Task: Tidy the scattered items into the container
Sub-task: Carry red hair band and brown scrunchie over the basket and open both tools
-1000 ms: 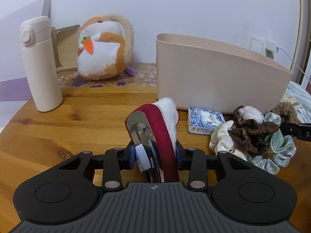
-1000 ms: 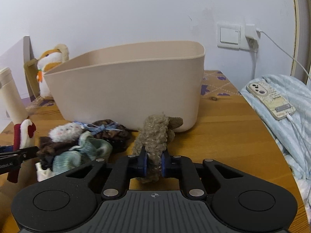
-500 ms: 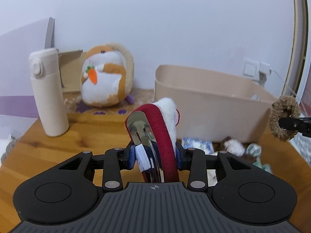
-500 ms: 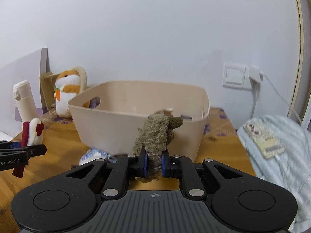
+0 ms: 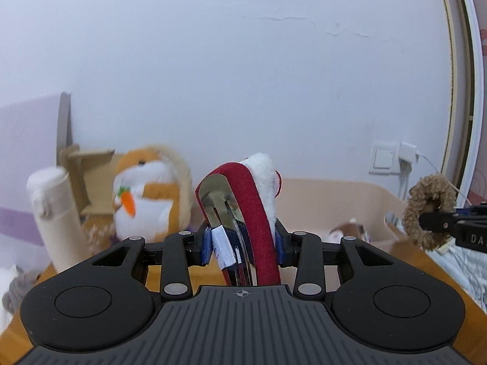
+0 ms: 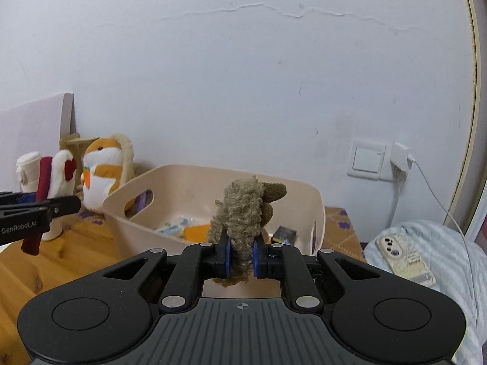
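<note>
- The left gripper point(image 5: 242, 240) is pinched on a red hair clip point(image 5: 243, 213) with a metal blade and a white fluffy trim; the clip stands upright between the blue pads, held up in the air.
- The right gripper point(image 6: 242, 257) is clamped on a brown fuzzy scrunchie point(image 6: 243, 213), which bulges above and below the pads and hangs over the near edge of the container.
- In the left wrist view the scrunchie point(image 5: 429, 213) shows at the right edge, held on the other tool's tip.
- Just beyond the scrunchie sits the beige container point(image 6: 304, 194), a plastic tub with cut-out handles, resting on the wooden table point(image 6: 76, 249). Inside it lie a few small items: something orange, a pale wrapped packet and a dark little box.
- To the right, a phone point(image 6: 404, 258) lies on striped blue cloth point(image 6: 441, 243), with a white cable running up to a wall plug beside a light switch point(image 6: 366, 162).
- Further back on the left stand a cream flask point(image 5: 56, 219) and an orange and white plush hamster point(image 5: 146, 200) with a carrot, both blurred in the left wrist view.
- Behind them a cardboard piece leans near the white wall.
</note>
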The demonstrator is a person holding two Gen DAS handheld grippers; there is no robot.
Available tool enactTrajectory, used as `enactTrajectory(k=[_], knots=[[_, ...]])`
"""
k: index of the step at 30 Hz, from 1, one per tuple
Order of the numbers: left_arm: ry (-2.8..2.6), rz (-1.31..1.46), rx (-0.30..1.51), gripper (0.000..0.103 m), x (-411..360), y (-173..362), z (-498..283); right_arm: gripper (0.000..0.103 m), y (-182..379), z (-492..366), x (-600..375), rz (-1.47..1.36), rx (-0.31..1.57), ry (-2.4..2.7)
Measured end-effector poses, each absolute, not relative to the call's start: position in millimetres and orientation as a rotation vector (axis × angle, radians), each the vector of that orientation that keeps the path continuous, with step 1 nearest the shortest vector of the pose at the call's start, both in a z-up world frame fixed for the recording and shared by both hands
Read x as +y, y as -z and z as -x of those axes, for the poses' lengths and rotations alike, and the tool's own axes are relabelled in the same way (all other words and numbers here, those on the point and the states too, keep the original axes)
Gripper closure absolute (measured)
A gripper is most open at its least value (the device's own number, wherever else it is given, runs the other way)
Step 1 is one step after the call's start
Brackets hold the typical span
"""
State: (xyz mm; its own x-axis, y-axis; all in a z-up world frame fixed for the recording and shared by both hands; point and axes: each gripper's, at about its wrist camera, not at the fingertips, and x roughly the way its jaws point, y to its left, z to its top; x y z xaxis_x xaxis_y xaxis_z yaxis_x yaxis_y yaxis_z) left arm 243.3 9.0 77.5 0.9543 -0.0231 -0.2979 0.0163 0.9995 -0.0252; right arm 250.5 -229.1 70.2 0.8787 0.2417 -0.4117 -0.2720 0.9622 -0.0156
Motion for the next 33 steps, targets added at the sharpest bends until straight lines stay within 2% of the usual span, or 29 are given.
enactTrajectory(k=[14, 33], knots=[[-0.021, -0.066, 0.244, 0.065, -22.2, -91.5, -295.0, 0.091, -80.0, -295.6, -219.1, 0.093, 0.403, -0.24], [-0.036, -0.056, 0.43, 0.065, -26.6, -60.1, -353.5, 0.091, -41.9, -351.1, -209.0, 0.112, 0.523, -0.197]])
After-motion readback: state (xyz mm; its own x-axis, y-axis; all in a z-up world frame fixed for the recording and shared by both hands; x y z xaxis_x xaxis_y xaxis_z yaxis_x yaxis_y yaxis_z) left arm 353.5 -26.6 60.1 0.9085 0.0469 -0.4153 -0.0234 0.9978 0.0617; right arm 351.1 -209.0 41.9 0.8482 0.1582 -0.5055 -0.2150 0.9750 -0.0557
